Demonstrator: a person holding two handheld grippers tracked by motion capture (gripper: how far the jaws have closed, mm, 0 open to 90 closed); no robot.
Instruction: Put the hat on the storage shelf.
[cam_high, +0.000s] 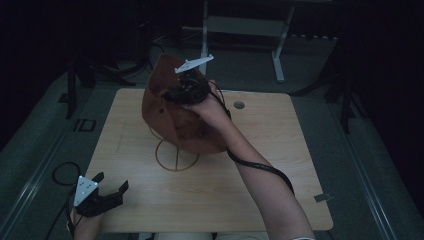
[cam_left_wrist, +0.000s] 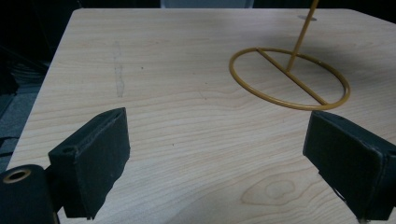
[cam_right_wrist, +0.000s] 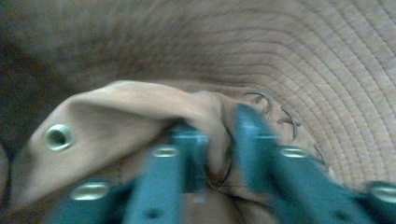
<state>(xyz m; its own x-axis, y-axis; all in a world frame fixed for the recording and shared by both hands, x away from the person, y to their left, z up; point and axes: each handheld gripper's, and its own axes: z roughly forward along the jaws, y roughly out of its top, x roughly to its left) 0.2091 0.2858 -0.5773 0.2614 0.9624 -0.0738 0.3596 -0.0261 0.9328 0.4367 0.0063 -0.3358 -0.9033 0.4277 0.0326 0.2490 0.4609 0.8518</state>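
The brown hat (cam_high: 175, 112) hangs over the top of the yellow wire stand (cam_high: 176, 156) at the table's (cam_high: 280, 165) centre, draped so the stand carries it. The right gripper (cam_high: 186, 89), at the hat's twelve o'clock, has its jaws part-open astride a fold of the crown, pads apparently not pressing. At seven o'clock the left gripper (cam_high: 111, 182) rests wide and empty, clear of the work.

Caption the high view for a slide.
Right gripper at a brown hat on a yellow wire stand; left gripper open.
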